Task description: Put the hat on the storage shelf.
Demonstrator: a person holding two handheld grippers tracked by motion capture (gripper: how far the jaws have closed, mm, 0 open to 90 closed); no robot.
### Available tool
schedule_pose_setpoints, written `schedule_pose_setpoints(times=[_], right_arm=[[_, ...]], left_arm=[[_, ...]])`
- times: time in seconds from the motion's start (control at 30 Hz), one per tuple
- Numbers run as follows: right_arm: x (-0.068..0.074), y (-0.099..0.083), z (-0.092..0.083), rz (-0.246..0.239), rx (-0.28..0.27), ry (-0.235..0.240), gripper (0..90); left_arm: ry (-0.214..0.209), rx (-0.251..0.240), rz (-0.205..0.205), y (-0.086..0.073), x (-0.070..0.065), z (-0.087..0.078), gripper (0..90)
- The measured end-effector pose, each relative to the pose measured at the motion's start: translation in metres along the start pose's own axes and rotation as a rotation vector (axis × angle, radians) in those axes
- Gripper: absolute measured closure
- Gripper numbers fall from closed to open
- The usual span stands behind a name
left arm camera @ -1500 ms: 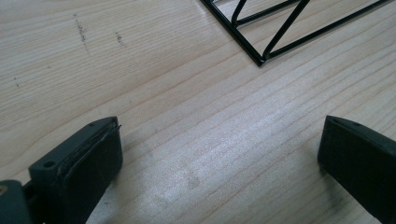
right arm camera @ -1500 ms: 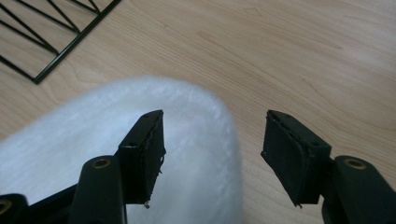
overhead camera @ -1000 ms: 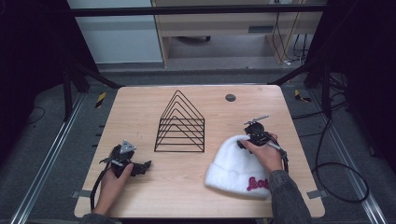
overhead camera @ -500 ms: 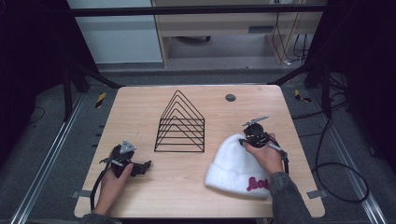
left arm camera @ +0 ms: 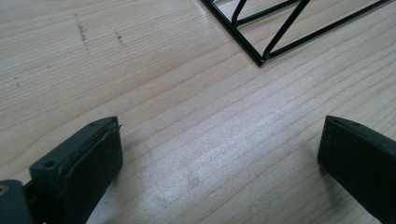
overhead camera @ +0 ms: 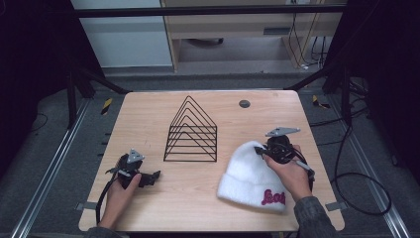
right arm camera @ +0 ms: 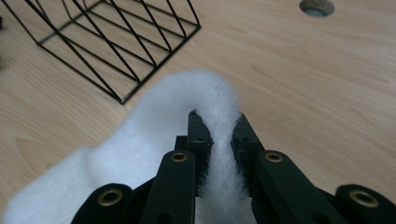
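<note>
Right hand-held gripper (right arm camera: 219,135) clamped on white beanie (right arm camera: 140,140) crown fold.

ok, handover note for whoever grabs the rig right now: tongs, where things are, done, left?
Right tongs: shut on a pinched fold at the crown end of the white beanie, near the table's right front.
Left tongs: open, nothing between the jaws, low over bare wood at left front, just short of the rack's corner.
Black wire rack: mid-table, nothing on it.
Done: beanie gripped, crown end raised; its cuff end looks to be on the wooden table.
Left: probably carry the beanie to the rack; the left tongs could steady the rack.
</note>
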State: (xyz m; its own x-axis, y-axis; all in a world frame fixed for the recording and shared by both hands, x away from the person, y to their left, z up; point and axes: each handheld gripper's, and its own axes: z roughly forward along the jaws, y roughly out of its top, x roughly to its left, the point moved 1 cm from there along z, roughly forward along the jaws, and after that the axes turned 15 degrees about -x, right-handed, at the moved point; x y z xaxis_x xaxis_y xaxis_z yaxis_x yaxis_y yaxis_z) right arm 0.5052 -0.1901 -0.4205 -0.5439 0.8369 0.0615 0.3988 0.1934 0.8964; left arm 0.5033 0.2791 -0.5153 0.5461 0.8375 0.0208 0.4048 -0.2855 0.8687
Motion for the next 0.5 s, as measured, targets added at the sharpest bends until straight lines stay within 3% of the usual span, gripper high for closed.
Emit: schedule_pose_setpoints(times=[0.2, 0.27, 0.5], right_arm=[[0.012, 0.014, -0.027, -0.021, -0.076, 0.030, 82.1], [0.021, 0.021, -0.041, -0.041, -0.114, 0.055, 82.2], [0.036, 0.038, -0.067, -0.073, -0.192, 0.118, 82.4]], left_arm=[[-0.001, 0.000, 0.000, 0.000, 0.000, 0.000, 0.0], [-0.003, 0.000, 0.004, 0.000, 0.000, 0.000, 0.0], [0.000, -0.001, 0.026, 0.002, -0.001, -0.001, 0.9]])
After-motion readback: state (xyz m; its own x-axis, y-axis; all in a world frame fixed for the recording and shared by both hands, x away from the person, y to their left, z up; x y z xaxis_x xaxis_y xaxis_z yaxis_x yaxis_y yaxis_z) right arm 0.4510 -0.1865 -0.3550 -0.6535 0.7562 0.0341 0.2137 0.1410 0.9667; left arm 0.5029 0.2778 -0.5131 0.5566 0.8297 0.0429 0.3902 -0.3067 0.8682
